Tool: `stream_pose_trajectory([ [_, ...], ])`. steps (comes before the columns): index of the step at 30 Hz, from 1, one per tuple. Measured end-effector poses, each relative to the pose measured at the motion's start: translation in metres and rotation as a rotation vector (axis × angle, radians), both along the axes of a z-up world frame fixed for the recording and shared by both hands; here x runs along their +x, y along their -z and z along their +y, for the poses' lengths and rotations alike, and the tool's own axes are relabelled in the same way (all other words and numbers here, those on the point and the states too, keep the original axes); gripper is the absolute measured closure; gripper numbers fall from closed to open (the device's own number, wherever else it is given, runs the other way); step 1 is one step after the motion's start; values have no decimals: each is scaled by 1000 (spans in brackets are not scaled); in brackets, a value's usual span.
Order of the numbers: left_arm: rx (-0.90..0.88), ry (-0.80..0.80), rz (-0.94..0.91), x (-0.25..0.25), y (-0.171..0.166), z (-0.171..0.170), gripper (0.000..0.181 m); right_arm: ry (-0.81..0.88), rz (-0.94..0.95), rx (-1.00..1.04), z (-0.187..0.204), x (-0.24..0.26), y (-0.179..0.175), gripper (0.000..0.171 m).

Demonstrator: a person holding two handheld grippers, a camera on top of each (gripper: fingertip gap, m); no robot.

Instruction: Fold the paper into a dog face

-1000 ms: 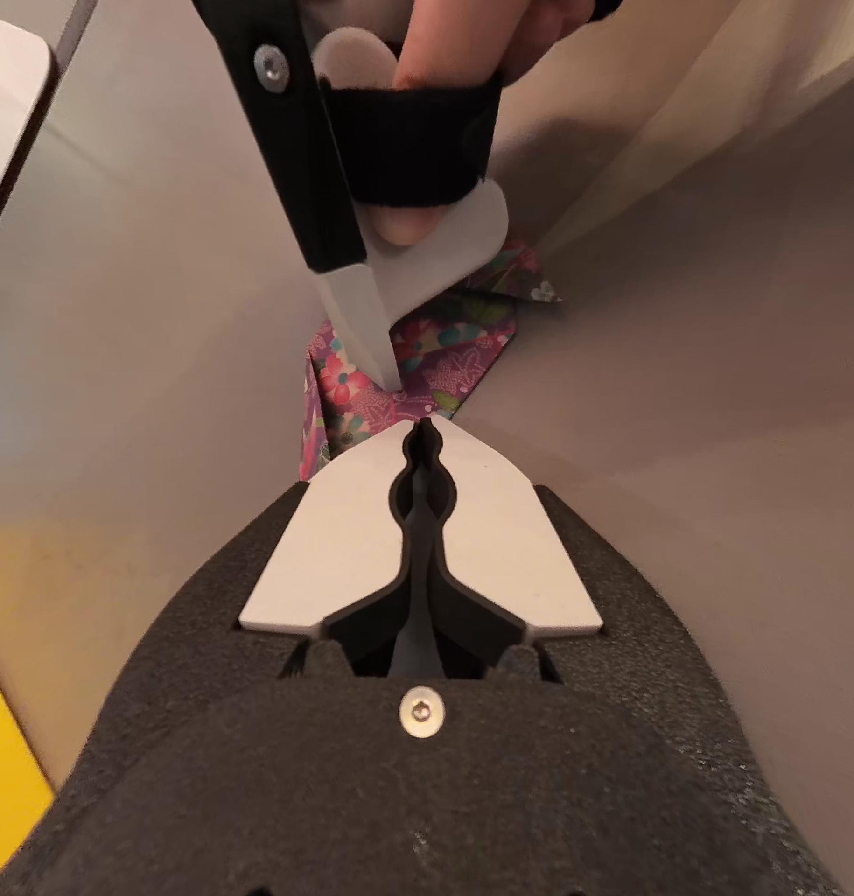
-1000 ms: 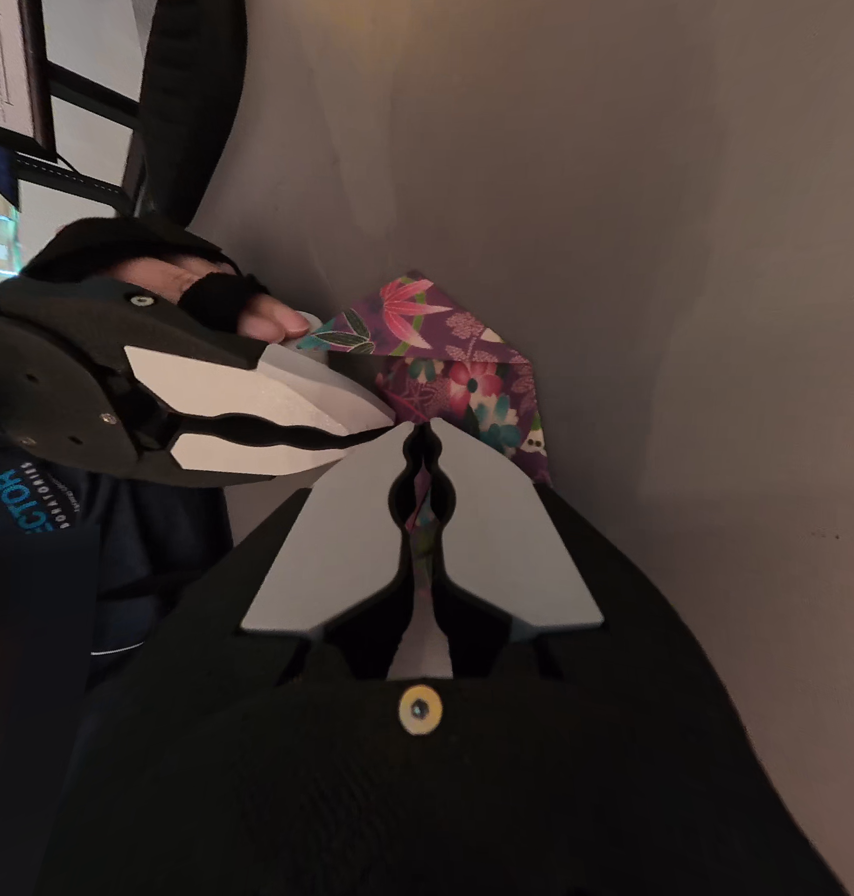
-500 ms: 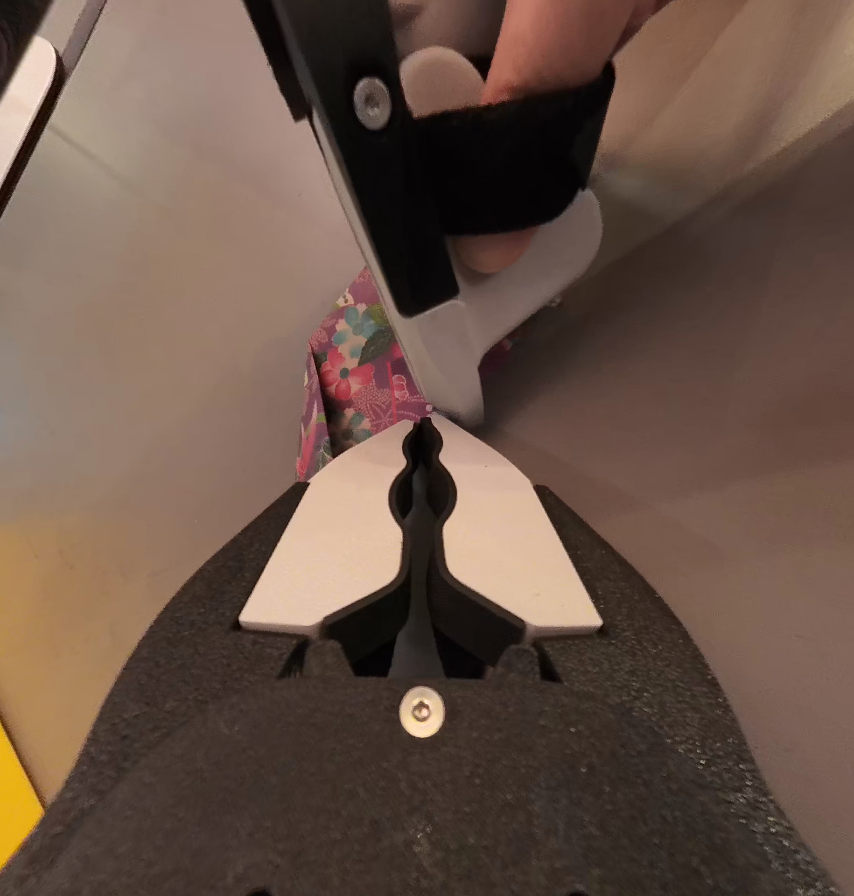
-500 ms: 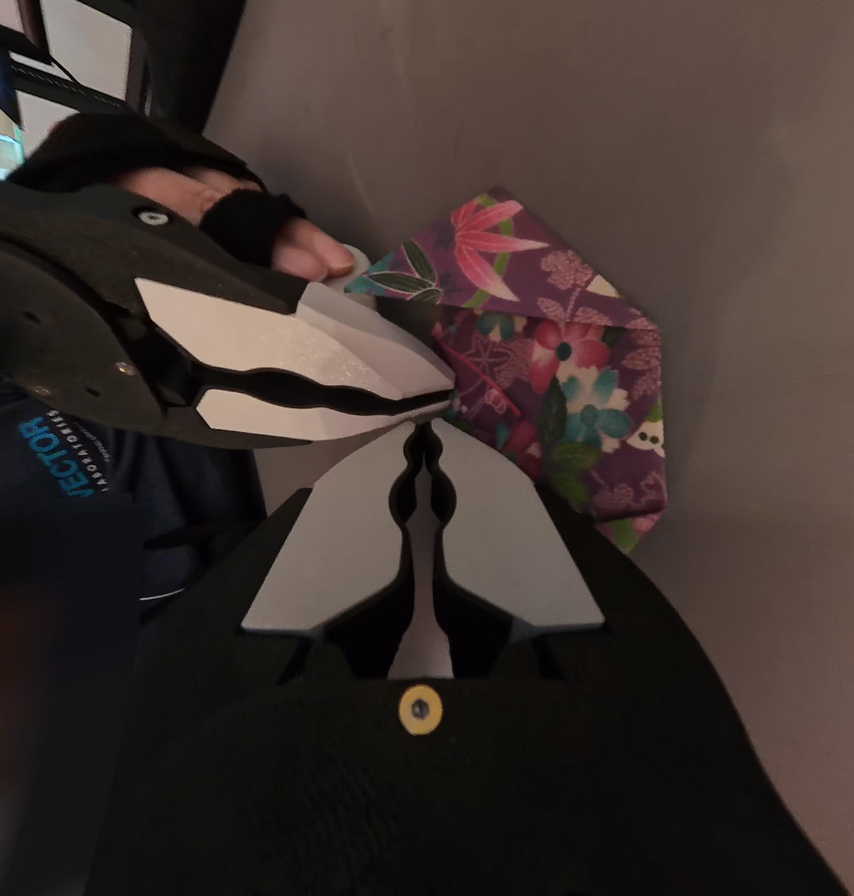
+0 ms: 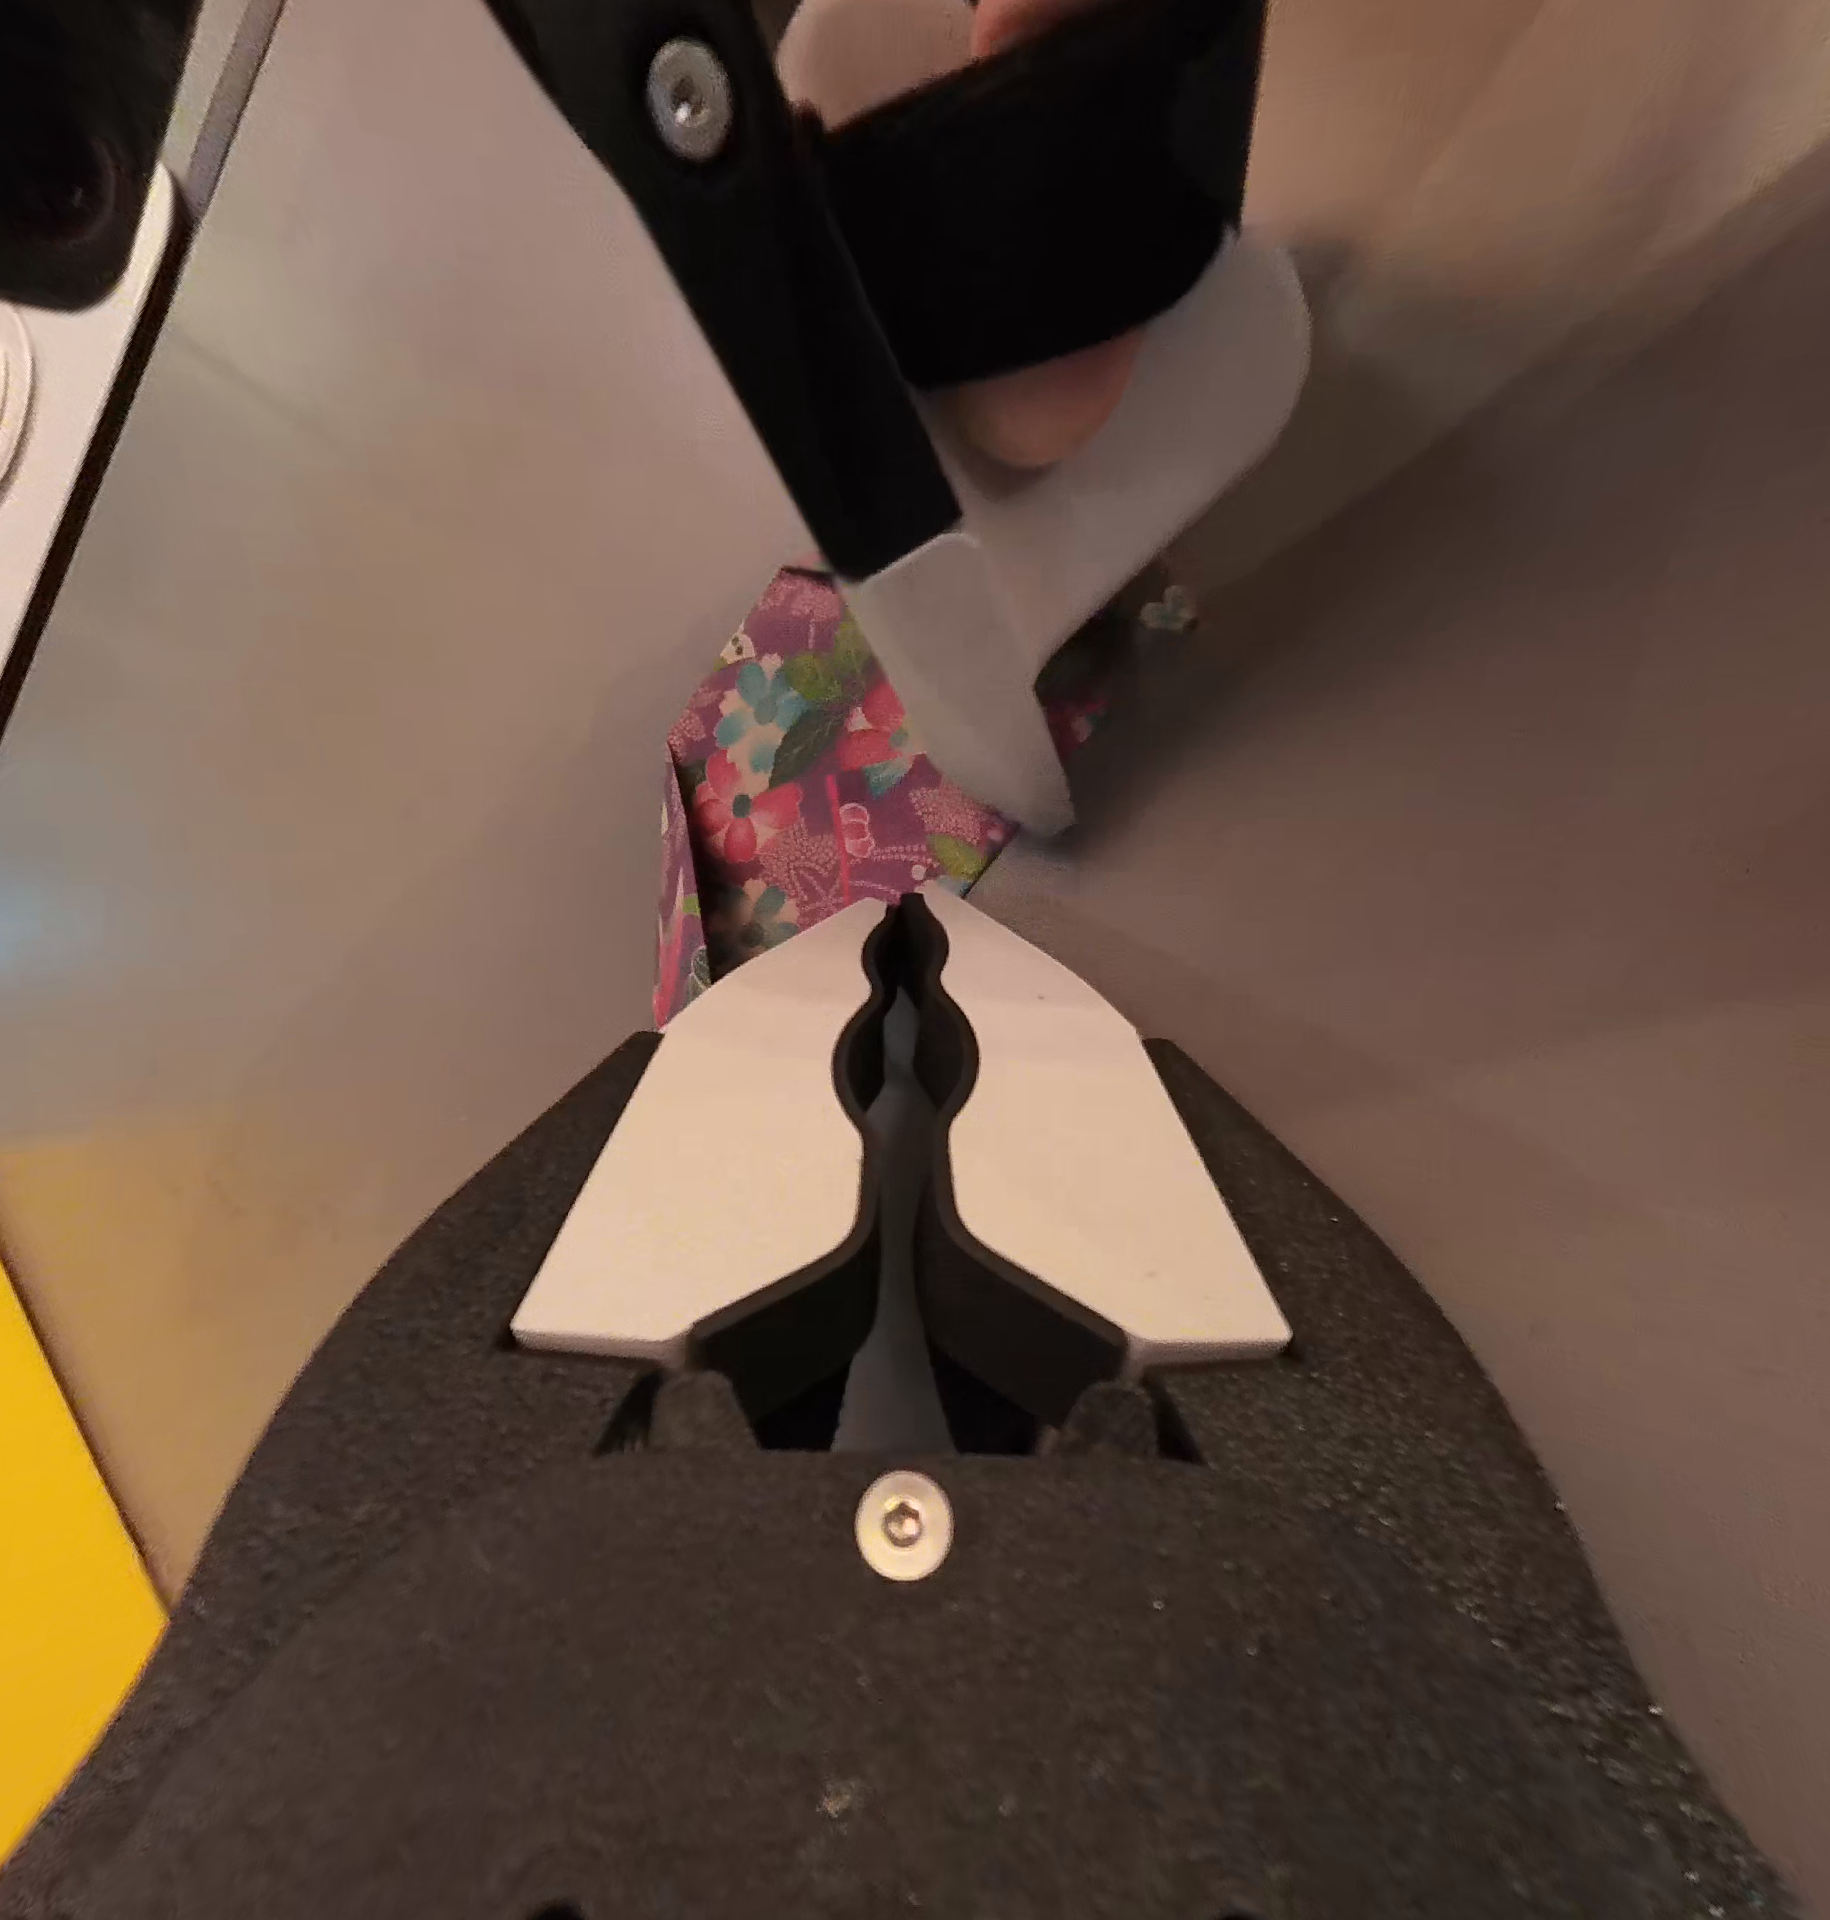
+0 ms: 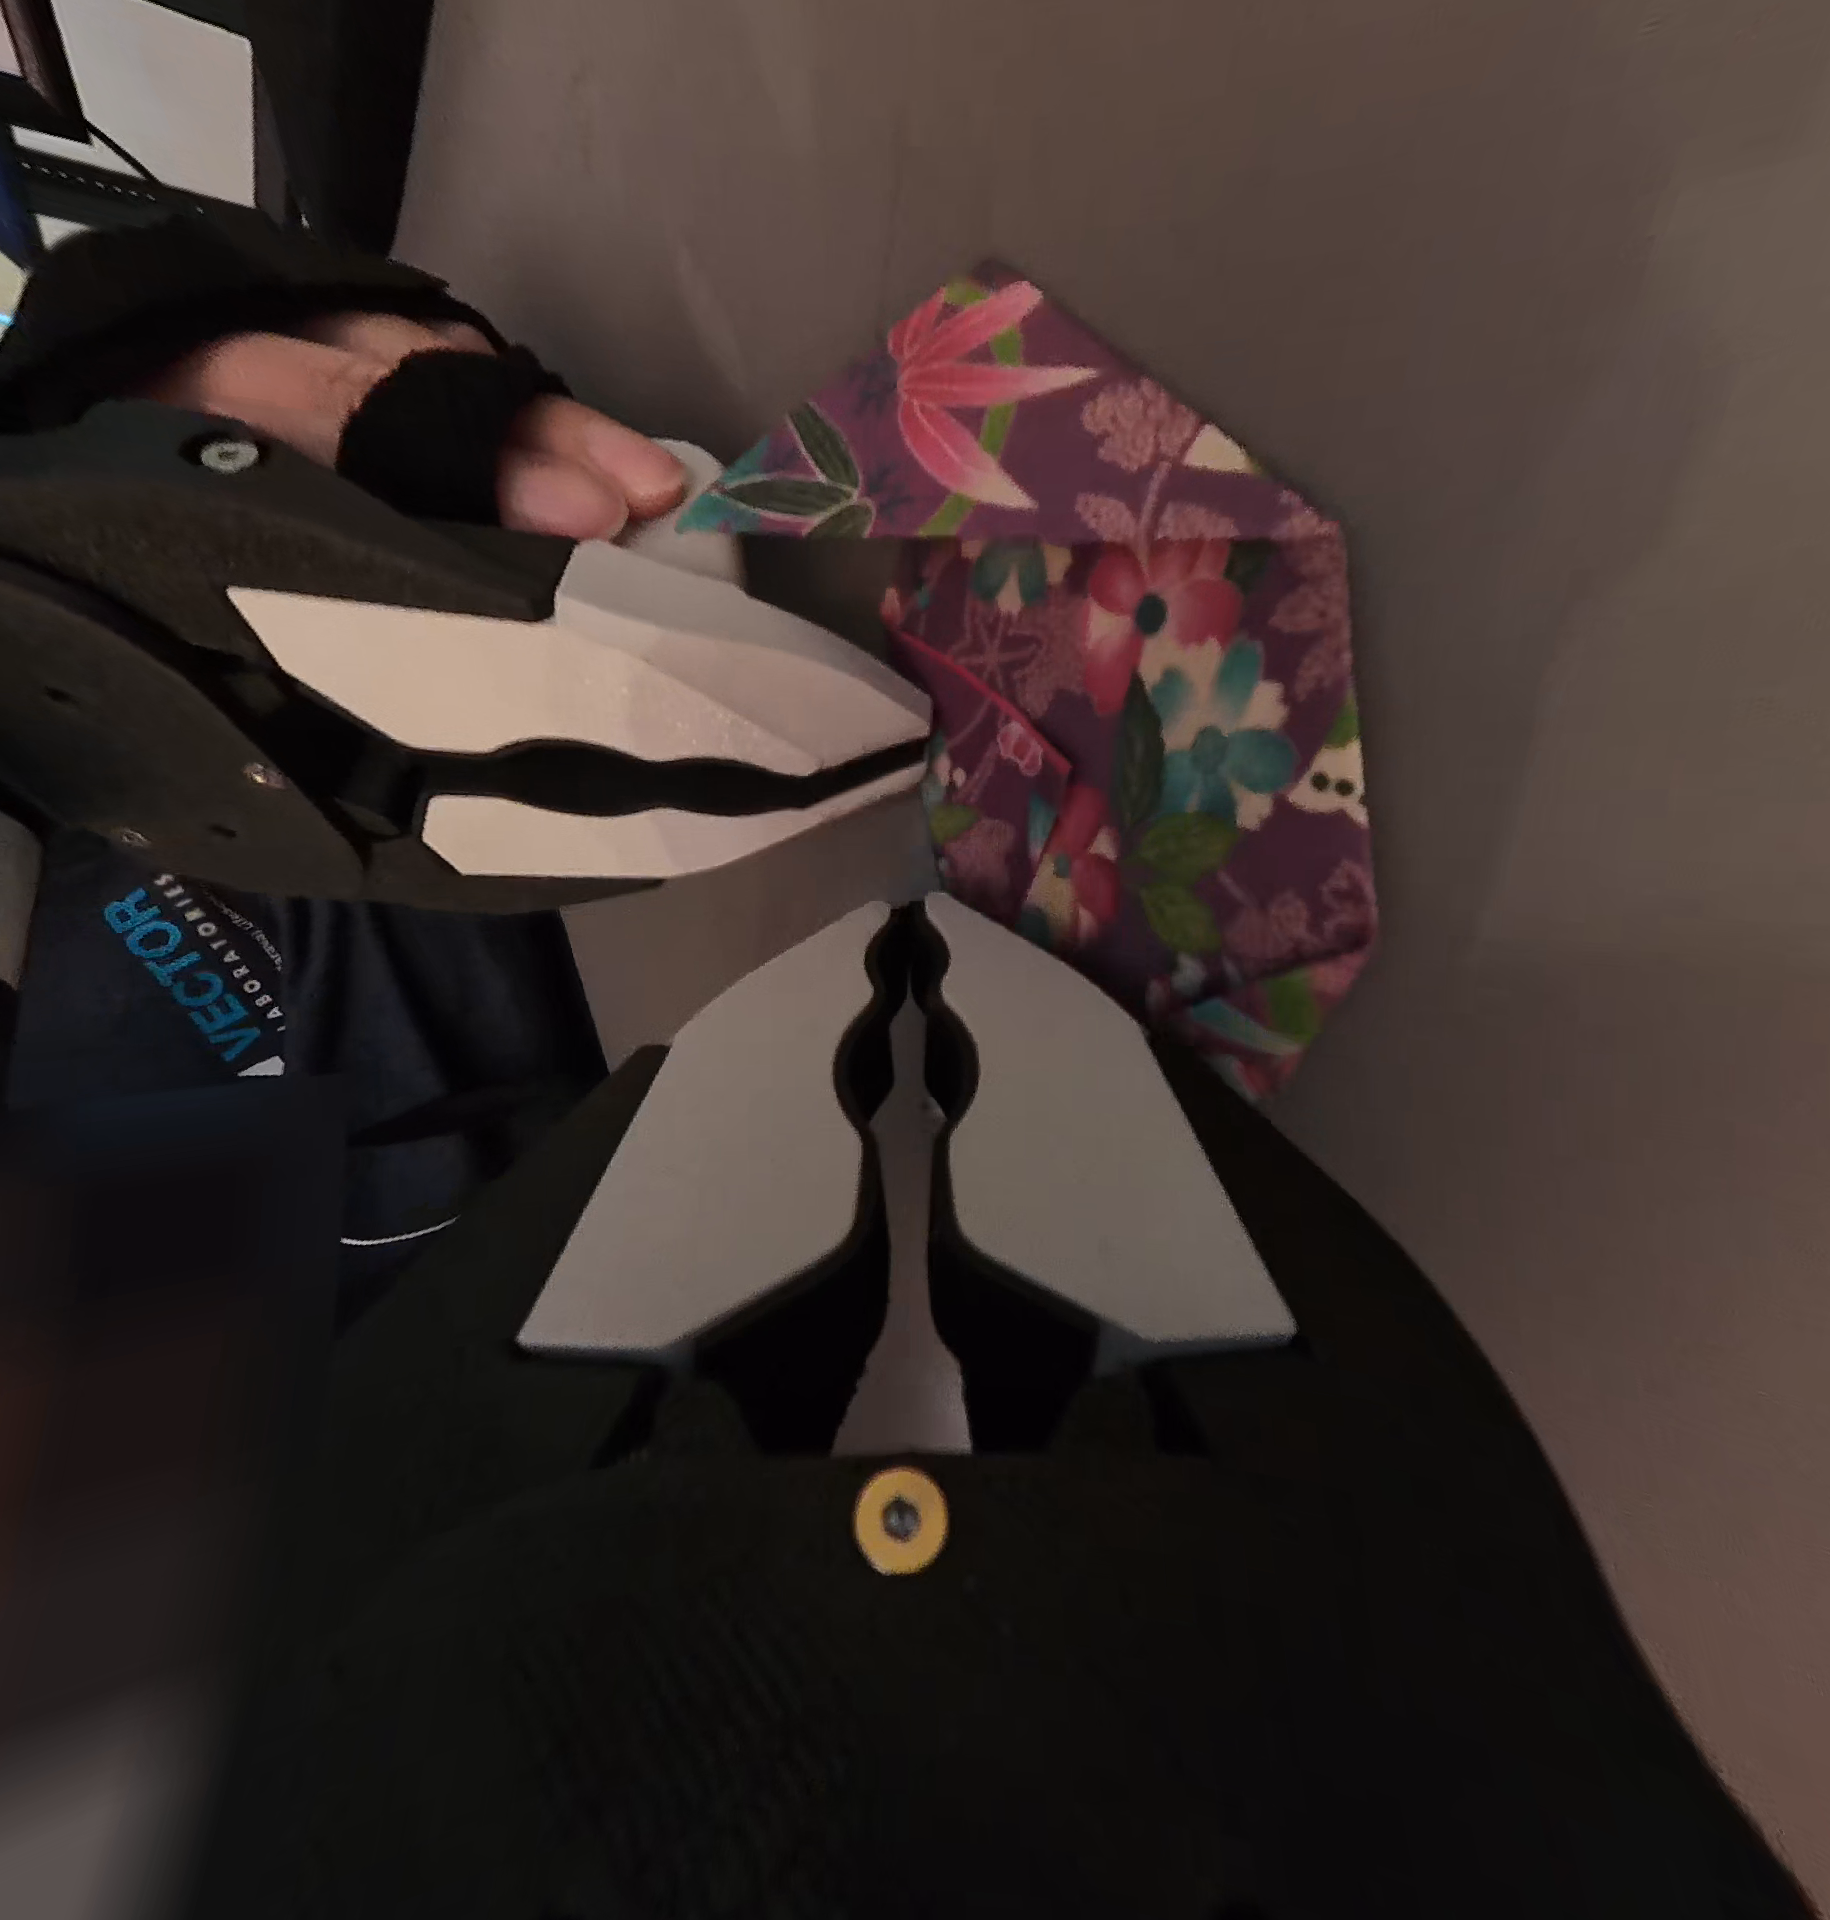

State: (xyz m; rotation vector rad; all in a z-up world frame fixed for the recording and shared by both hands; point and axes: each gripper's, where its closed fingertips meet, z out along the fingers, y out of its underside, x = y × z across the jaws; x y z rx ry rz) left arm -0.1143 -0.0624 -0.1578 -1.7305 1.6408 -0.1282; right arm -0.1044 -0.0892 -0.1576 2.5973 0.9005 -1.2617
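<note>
The folded paper [image 5: 802, 795], purple with a flower print, lies flat on the grey table [image 5: 1410, 935]. My left gripper [image 5: 911, 906] is shut with its tips at the paper's near edge. In the right wrist view its tips [image 6: 923, 743] touch the paper's [image 6: 1181, 665] left side. My right gripper [image 6: 911, 912] is shut and empty, with bare table showing through the gap between its jaws. In the left wrist view it [image 5: 1046, 821] comes down from the top, its tip on the table just beside the paper's right edge. It hides part of the paper.
A yellow surface [image 5: 17, 1455] lies at the lower left of the left wrist view. A white panel with a black device [image 5: 49, 156] sits at its top left. A person's dark-clothed torso [image 6: 215, 1039] fills the left of the right wrist view. My two grippers' fingertips are within a few centimetres of each other.
My right gripper has slid rightward across the paper and off its edge onto the table. The paper now looks larger in the right wrist view. My left gripper has stayed at the paper's edge.
</note>
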Motion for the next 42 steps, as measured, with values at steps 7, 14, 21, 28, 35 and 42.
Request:
stream_pose_trajectory([
  [7, -10, -2, -7, 0, 0, 0, 181, -30, -27, 31, -3, 5, 0, 169],
  [14, -18, 0, -11, 0, 0, 0, 181, -48, -52, -4, -11, 17, 1, 169],
  [21, -27, 1, -23, 0, 0, 0, 181, -6, 77, 12, -1, -2, -11, 169],
  [28, -107, 24, -91, 12, -5, -8, 181, 19, 28, -7, 3, 2, 0, 169],
  [35, 22, 57, -7, 17, 0, -7, 181, 22, 43, -15, 3, 2, 0, 169],
  [42, -55, -19, -60, 14, 0, -4, 181, 33, 56, -31, 3, 2, 0, 169],
])
